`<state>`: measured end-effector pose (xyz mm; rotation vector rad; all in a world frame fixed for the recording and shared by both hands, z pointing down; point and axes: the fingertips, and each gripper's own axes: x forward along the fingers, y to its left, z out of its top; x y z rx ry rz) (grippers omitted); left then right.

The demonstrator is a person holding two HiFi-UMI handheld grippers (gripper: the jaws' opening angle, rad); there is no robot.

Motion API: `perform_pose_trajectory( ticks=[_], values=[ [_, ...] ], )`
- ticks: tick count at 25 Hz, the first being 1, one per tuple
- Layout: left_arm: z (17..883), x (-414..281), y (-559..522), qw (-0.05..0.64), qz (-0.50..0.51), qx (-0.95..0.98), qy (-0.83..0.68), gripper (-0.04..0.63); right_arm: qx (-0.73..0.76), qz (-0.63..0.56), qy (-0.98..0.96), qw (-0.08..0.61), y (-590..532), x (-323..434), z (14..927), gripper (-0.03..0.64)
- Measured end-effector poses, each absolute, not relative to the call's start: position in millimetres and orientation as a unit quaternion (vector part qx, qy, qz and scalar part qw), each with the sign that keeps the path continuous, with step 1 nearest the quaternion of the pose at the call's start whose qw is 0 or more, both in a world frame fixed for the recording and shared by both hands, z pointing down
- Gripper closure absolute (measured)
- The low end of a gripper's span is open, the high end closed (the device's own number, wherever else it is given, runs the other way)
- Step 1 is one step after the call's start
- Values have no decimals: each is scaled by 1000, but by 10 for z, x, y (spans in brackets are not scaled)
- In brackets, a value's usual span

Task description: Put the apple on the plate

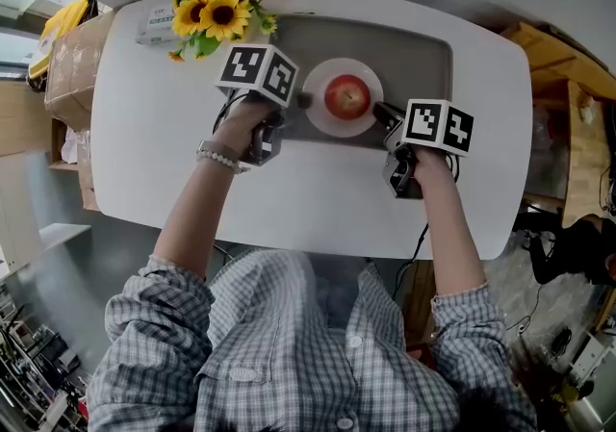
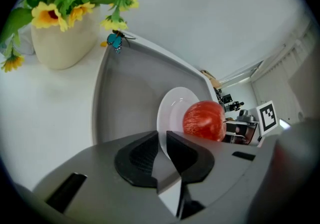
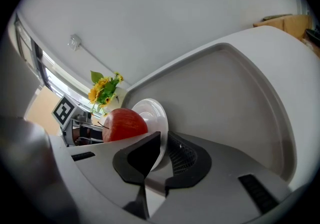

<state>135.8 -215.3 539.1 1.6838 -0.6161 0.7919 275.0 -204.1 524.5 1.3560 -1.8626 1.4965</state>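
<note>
A red apple rests on a small white plate that lies in a grey tray on the white table. My left gripper is shut on the plate's left rim. My right gripper is shut on its right rim. In the left gripper view the plate edge runs between the jaws of my left gripper, with the apple just beyond. In the right gripper view the plate rim sits between the jaws of my right gripper, with the apple to the left.
A pale vase of sunflowers stands at the tray's far left corner, with a small blue butterfly ornament beside it. A cardboard box sits off the table's left end. Wooden furniture stands to the right.
</note>
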Motion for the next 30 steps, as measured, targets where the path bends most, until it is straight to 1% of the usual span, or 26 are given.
perform_pose_trajectory(
  ticks=[7,14,18,21,25,30],
  values=[
    [5357,1374,-2151,560,319,721,-255,538,511,519,-661,182,-2103,2800,5224,569],
    [5167,1252,-2236,541,292,736,-285,529,547,484,-664,160,-2121,2973,5003,569],
    [4881,1092,-2287,504,250,758,-331,532,595,414,-668,170,-2013,3099,4769,569],
    [4607,1005,-2243,472,213,782,-346,559,603,375,-686,157,-1922,3079,4537,571],
    [4188,873,-2149,404,181,820,-363,578,604,320,-717,138,-1808,2965,4158,577],
    [3653,730,-1950,322,144,853,-384,584,602,245,-752,109,-1655,2785,3648,586]
  ],
)
